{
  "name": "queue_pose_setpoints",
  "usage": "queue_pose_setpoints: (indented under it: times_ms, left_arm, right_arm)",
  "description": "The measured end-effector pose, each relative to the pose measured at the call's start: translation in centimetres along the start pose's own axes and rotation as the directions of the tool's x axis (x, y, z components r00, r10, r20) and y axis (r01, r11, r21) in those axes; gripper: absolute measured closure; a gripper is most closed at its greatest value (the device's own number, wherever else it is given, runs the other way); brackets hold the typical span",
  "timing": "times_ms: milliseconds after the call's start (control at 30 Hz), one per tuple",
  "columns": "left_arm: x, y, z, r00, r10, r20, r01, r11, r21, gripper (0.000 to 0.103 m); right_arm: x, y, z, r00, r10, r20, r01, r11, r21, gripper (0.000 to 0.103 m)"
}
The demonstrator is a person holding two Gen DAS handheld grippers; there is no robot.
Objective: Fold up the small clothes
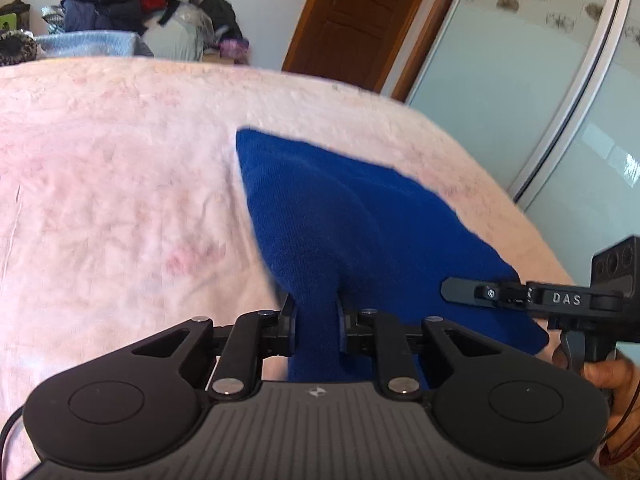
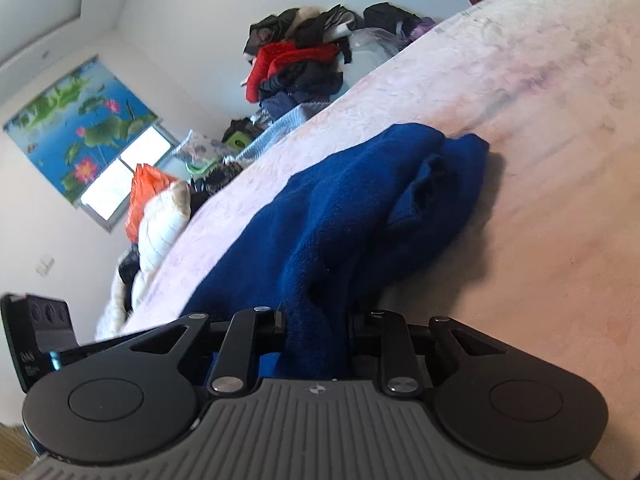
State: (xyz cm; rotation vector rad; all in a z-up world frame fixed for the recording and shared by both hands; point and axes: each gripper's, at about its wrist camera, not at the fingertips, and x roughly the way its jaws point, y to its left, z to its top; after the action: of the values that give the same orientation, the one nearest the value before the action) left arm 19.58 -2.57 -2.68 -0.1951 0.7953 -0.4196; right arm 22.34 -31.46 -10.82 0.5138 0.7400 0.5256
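A heap of clothes sits beyond the pink bed, a wooden door further right. Both the left gripper and right gripper have jaws pinching the blue garment, which trails forward onto the bed
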Motion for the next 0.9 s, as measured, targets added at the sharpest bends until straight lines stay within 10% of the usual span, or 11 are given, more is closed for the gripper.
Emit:
queue_pose_setpoints:
  times_ms: [500,667,900]
  left_arm:
    - [-3.2,-2.1,-4.3,0.988,0.156,-0.002,-0.156,0.988,-0.020,0.076]
    - [-3.9,-2.8,-5.2,0.981,0.193,-0.012,-0.193,0.981,-0.020,0.076]
    - [-4.5,-3.5,-6.7,0.967,0.253,-0.018,-0.254,0.967,-0.025,0.038]
  right_arm:
    - [-4.6,2.9,-4.8,0.974,-0.225,0.026,0.226,0.971,-0.082,0.048]
    - [-6.2,5.3,-6.3,0.968,-0.232,0.093,0.239,0.968,-0.074,0.016]
    - [-5.9,8.2,-7.5,0.945,-0.316,0.091,0.327,0.928,-0.179,0.005]
